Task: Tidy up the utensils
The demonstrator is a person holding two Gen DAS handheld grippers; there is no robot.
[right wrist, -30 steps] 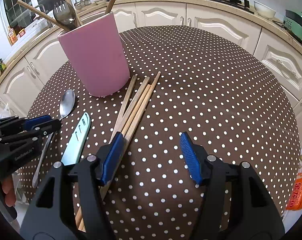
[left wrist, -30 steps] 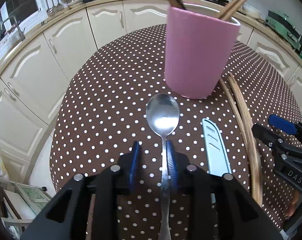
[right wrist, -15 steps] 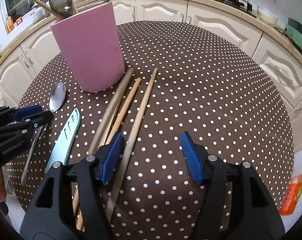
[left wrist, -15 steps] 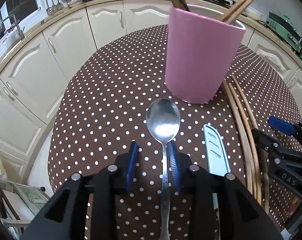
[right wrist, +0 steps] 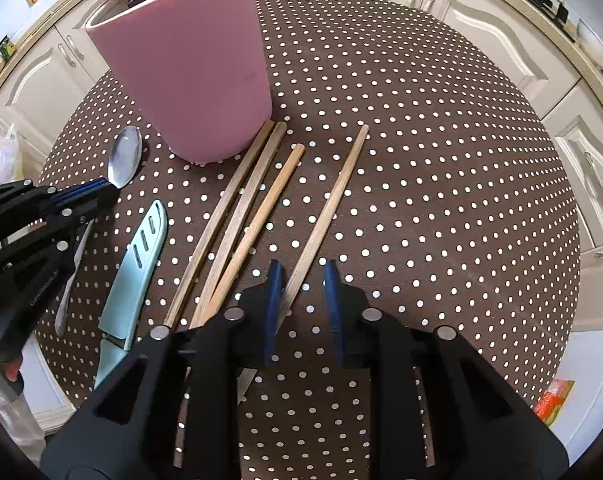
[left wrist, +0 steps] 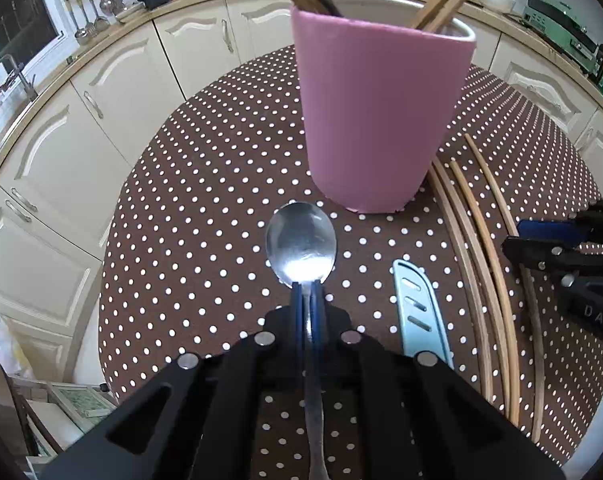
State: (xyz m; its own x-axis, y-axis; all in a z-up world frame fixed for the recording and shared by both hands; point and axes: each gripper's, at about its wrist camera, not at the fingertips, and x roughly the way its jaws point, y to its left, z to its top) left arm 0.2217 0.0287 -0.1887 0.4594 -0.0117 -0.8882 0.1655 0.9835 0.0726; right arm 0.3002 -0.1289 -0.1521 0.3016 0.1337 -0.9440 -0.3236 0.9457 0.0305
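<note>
A round tabletop under a brown cloth with white dots carries the utensils. A pink cup stands upright on it, with wooden sticks and a dark utensil poking out of its top.

The left claw is squeezed tight on the neck of a metal spoon, just behind the bowl. The spoon's bowl points toward the cup and sits just in front of its base, with a small gap between them; its handle runs back under the claw. From the right wrist view, the spoon looks to lie on the cloth, though I cannot tell whether it is lifted at all.

Just right of the spoon lies a knife in a pale blue sheath, tip toward the cup.

4 chopsticks lie loose on the cloth right of the knife, fanned out from the cup's base. 2 lie side by side with their far ends beside the cup.

The right claw is closing, its 2 blue pads narrowly apart over the rightmost chopstick. That stick runs between the pads close to the left one, and I cannot tell whether either pad touches it.
</note>
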